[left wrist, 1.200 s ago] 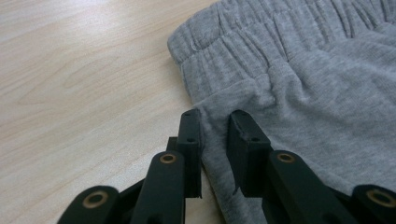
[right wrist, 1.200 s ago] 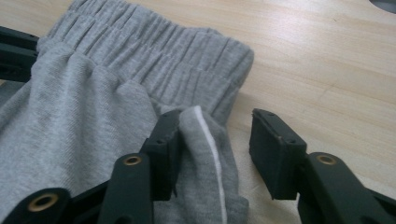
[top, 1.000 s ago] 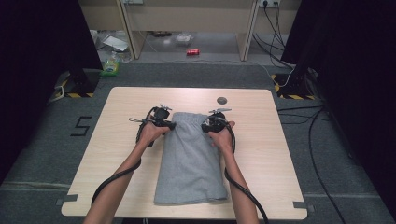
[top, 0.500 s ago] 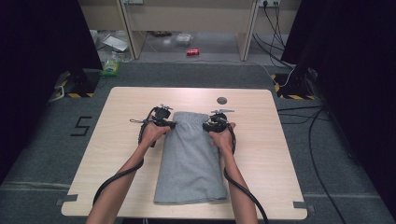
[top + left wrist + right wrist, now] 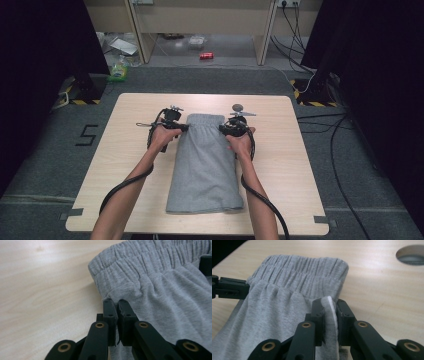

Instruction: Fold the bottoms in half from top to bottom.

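Two pairs of black jaws pinch the same grey garment, one at each side just below its gathered waistband. My left gripper (image 5: 116,305) has just been closing and now presses nearly flat on a thin fold at the garment's edge. My right gripper (image 5: 329,305) has also just been closing, and a thicker doubled fold with a white inner layer stands between its pads.

From above, my left gripper (image 5: 172,125) and right gripper (image 5: 231,128) sit at the far corners of the shorts (image 5: 206,165), which lie flat and lengthwise down the middle of the table (image 5: 125,150), waistband away from me and hem toward me. A round hole (image 5: 237,106) in the tabletop lies just beyond my right gripper.

I judge the cloth to be soft, light jersey that will sag and fold wherever it is not supported; it should not slip much between the pads, but a thin pinch could pull free if tugged hard. The elastic waistband (image 5: 307,270) is the thickest, firmest part, so the side seams just under it look like the best places to hold. Lifting both corners together should let the rest hang down evenly.
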